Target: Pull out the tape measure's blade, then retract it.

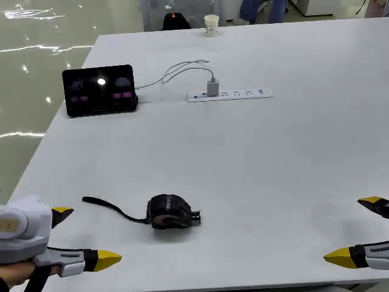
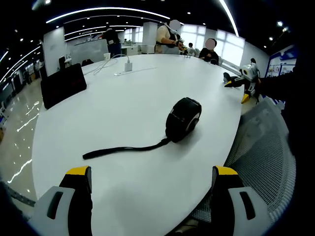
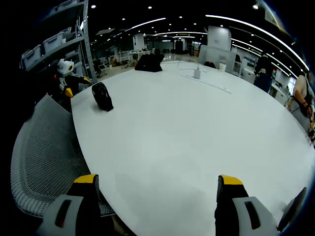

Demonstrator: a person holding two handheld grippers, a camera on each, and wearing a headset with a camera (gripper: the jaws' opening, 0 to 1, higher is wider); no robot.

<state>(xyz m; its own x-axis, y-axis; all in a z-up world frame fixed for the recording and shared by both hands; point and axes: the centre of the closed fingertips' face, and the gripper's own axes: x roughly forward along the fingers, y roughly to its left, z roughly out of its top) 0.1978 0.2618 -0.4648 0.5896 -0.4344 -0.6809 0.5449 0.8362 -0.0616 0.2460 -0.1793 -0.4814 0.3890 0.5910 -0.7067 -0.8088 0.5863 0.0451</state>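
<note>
- Now the tape [image 1: 172, 212] lies on the white table [image 1: 255, 152] near its front edge, with the blade hook tight against the case and the black strap [image 1: 106, 207] trailing off to the left.
- Left gripper [image 1: 85, 236] hovers at the front left corner, near the strap's end, jaws spread wide and holding nothing.
- Right gripper [image 1: 351, 229] hovers at the front right, well apart from the tape, jaws likewise spread and bare.
- Further back sit a tablet [image 1: 99, 90], a power strip [image 1: 230, 94] and a cup [image 1: 211, 25].

Right gripper [image 1: 347, 229] partly beyond frame edge
</note>
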